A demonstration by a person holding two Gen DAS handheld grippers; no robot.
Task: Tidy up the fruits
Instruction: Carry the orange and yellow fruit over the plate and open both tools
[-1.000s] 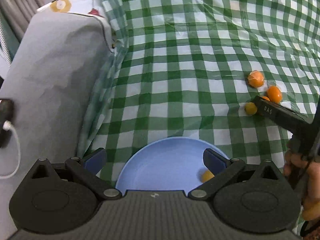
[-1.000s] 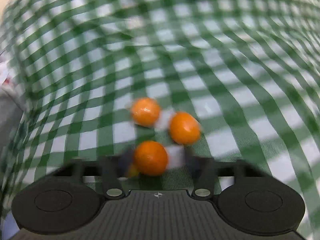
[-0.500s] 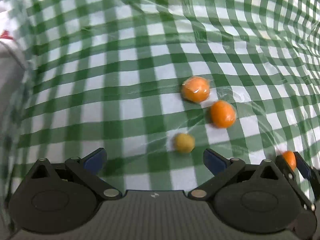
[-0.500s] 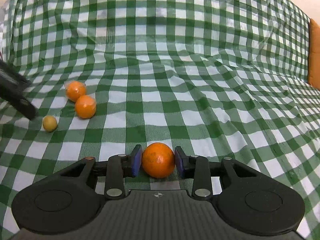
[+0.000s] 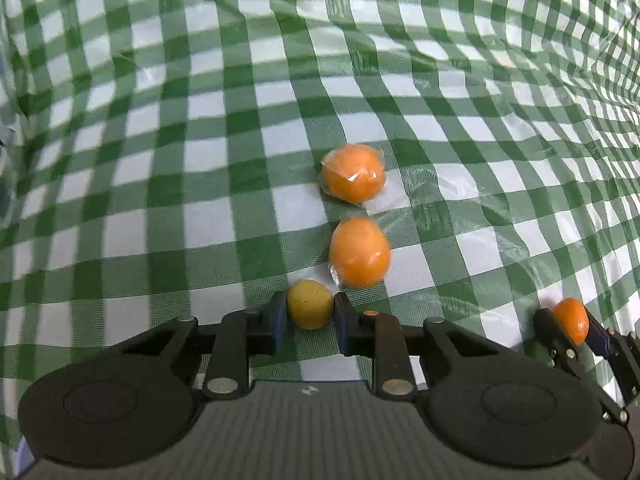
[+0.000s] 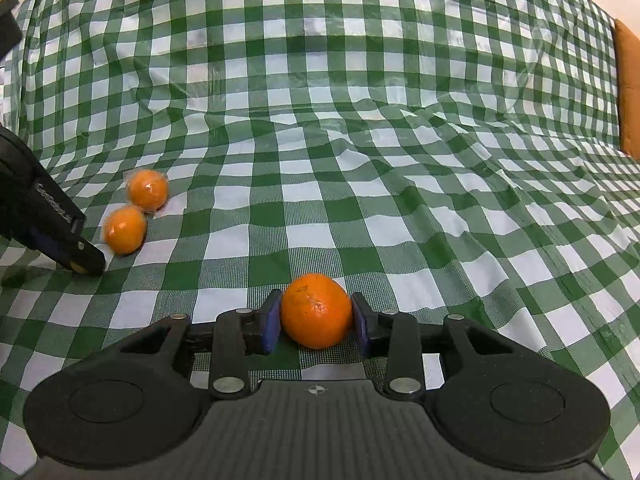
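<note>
My left gripper (image 5: pixel 310 314) is shut on a small yellow fruit (image 5: pixel 309 309) resting on the green checked cloth. Two plastic-wrapped oranges lie just beyond it, the nearer (image 5: pixel 359 252) and the farther (image 5: pixel 354 173). My right gripper (image 6: pixel 316 320) is shut on an unwrapped orange (image 6: pixel 316 311); it also shows at the lower right of the left wrist view (image 5: pixel 570 320). In the right wrist view the two wrapped oranges (image 6: pixel 125 229) (image 6: pixel 147 189) lie at the left beside the left gripper's finger (image 6: pixel 60 236). The blue plate is out of view.
The green-and-white checked tablecloth (image 6: pixel 360 120) under a clear plastic sheet covers the whole surface, with wrinkles. An orange-brown object (image 6: pixel 628 88) sits at the far right edge.
My left gripper swung from above the blue plate to the fruit group and closed on the small yellow fruit. My right gripper closed on an orange and carried it away to the right.
</note>
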